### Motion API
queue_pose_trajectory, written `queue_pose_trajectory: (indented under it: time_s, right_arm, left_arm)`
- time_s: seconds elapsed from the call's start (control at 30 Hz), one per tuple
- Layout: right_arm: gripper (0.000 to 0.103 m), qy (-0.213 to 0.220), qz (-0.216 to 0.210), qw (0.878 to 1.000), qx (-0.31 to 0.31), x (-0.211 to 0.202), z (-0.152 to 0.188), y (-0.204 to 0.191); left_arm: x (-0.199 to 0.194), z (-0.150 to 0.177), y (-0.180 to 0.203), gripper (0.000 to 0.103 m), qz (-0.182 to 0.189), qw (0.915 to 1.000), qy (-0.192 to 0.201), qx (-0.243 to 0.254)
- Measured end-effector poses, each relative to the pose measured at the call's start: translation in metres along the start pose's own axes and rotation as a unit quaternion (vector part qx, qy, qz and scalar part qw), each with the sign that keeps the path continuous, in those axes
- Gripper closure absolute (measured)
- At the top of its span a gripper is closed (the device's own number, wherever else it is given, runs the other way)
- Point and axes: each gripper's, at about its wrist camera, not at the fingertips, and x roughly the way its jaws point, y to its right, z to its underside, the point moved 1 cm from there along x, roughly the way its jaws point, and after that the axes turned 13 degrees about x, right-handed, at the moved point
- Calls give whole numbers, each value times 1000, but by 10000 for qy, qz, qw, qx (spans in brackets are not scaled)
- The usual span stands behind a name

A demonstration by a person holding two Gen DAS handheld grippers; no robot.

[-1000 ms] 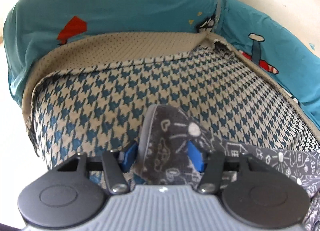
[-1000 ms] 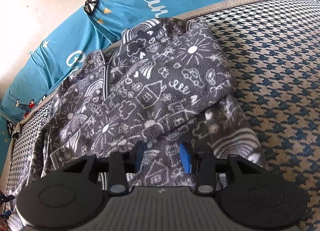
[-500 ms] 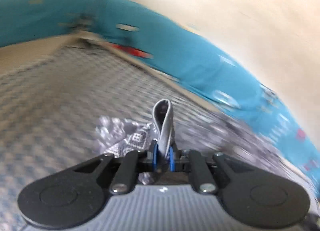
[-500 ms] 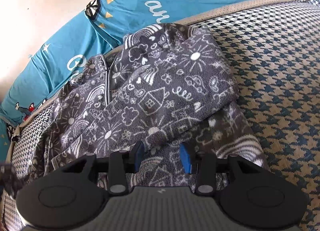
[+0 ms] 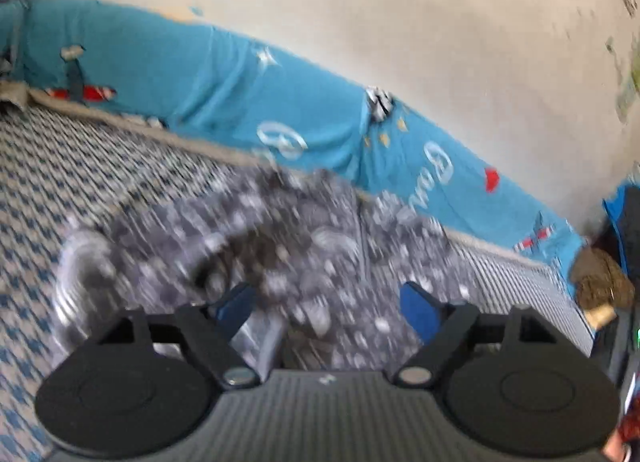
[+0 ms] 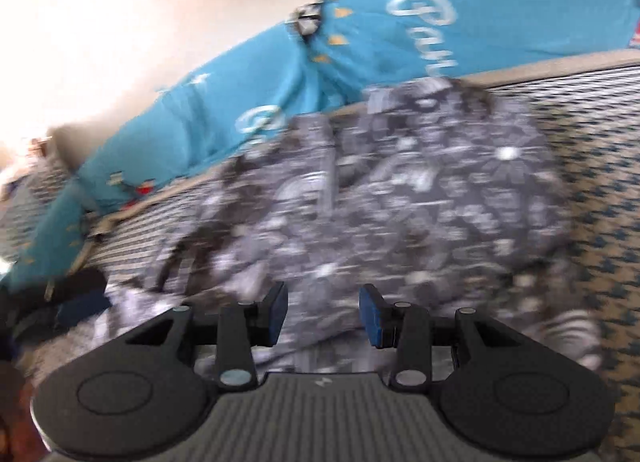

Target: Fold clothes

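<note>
A dark grey fleece jacket [image 5: 320, 246] with white doodle print lies on the houndstooth mat [image 5: 80, 166], blurred by motion. Its zip [image 5: 362, 238] runs up the middle, and a pale cuff [image 5: 76, 262] lies at its left edge. My left gripper [image 5: 326, 306] hangs open just above the jacket with nothing between its blue pads [image 5: 416, 310]. In the right wrist view the same jacket [image 6: 420, 198] shows a sleeve folded across its front. My right gripper [image 6: 324, 314] is open over the jacket's lower part, holding nothing.
A teal padded bumper [image 5: 224, 102] with printed lettering borders the mat's far side, below a pale wall [image 5: 400, 22]. A brown bundle [image 5: 600, 278] sits at the mat's right end. A dark object [image 6: 80, 294] lies at the left of the right wrist view.
My left gripper was shut on the jacket's sleeve cuff half a second ago; it has swung over the jacket and opened, letting go. My right gripper has shifted while staying open.
</note>
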Motion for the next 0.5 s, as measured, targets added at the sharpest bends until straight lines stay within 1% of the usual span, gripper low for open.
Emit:
queue_pose_trajectory:
  time_s: [0.1,0.2,0.33,0.4,0.5]
  right_arm:
    - [64,-210,-525,9983,-134,6,7,-16]
    - [64,-358,-816,9949,-465,16,16,-35]
    - [64,-549,-929,9917,-702,33,25,-50]
    - [64,-645,-944,9905,-760,41,29,-55]
    - [64,-789,-968,9886,-846,53,34,-62]
  left_arm:
    - [-5,-19,-24,12,-394,9992,77,-76]
    - [0,-34,-50,8,-685,9973,68,-240]
    - [13,-30,-80,8,-922,9928,-179,-741]
    - [20,-28,-87,8,-1044,9906,-307,-828]
    - [26,-29,-95,5,-1140,9892,-340,-857]
